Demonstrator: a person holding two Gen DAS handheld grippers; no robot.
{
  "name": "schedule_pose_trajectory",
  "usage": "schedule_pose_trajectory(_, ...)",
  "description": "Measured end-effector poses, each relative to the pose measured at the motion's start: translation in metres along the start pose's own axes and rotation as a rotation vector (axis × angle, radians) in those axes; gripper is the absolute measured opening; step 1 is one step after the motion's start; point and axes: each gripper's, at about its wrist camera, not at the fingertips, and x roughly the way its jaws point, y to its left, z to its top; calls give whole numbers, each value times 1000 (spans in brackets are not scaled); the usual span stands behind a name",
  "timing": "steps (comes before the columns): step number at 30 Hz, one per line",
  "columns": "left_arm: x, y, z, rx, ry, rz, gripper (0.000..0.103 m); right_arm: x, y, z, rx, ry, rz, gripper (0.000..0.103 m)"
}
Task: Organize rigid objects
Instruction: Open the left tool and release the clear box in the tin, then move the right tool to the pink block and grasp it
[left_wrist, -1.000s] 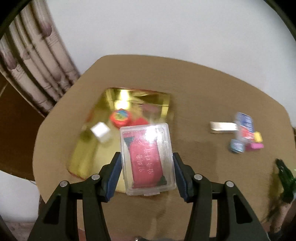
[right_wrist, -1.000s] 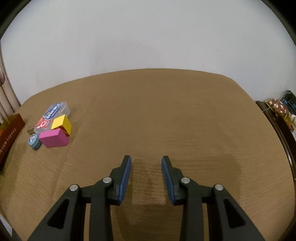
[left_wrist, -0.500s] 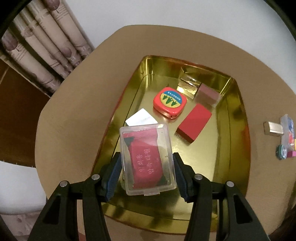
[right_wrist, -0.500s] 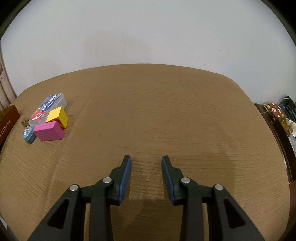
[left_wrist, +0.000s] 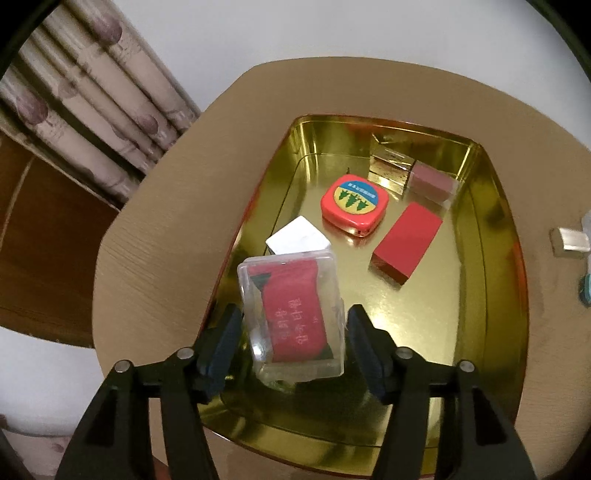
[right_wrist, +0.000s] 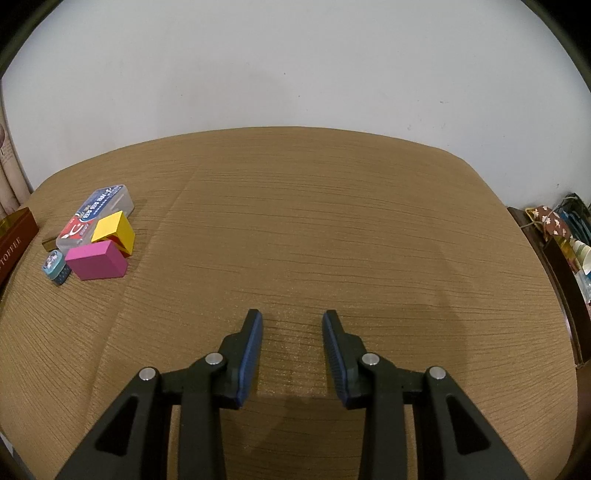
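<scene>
Clear case (left_wrist: 291, 314) between parted left gripper (left_wrist: 293, 317) fingers — untouched

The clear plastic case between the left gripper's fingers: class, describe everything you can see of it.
The clear plastic case is a small rectangular box with rounded corners, transparent and glossy. A red card or packet with pale Korean lettering and dark corner marks fills its inside. It sits tilted over the near left part of the gold tray, partly covering a white block. The left gripper flanks it, narrow gaps showing at both pads, so it looks released or barely held.
</scene>
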Motion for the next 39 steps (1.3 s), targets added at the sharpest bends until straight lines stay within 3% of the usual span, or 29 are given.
schedule_pose_trajectory(3, -5, -6, -2, 24, -29, 22, 69, 0, 1, 0, 0, 1, 0, 34)
schedule_pose_trajectory(8, -16, -2, 0, 42, -77, -35, 78, 0, 3, 1, -1, 0, 0, 35)
schedule_pose_trajectory(17, -38, 12, -4, 51, -169, -61, 82, -11, 7, -1, -30, -41, 32, 36)
schedule_pose_trajectory(20, -47, 19, -6, 16, -203, -74, 82, -22, 21, 0, 0, -32, 154, 38)
schedule_pose_trajectory(21, -51, 22, -7, -3, -214, -89, 82, -25, 27, 1, 8, -30, 182, 48)
schedule_pose_trajectory(22, -60, 25, -11, -36, -233, -100, 82, -27, 35, 2, 18, -23, 213, 58)
schedule_pose_trajectory(23, -66, 25, -15, -51, -246, -100, 82, -29, 41, 3, 31, -20, 240, 60)
schedule_pose_trajectory(27, -101, 7, -36, -57, -299, -111, 82, -35, 69, 9, 65, -48, 279, 61)
schedule_pose_trajectory(31, -129, -21, -68, -14, -334, -222, 82, -25, 98, 16, 56, -31, 281, 61)
schedule_pose_trajectory(39, -138, -80, -130, 84, -339, -321, 84, -13, 128, 25, 3, -23, 261, 62)
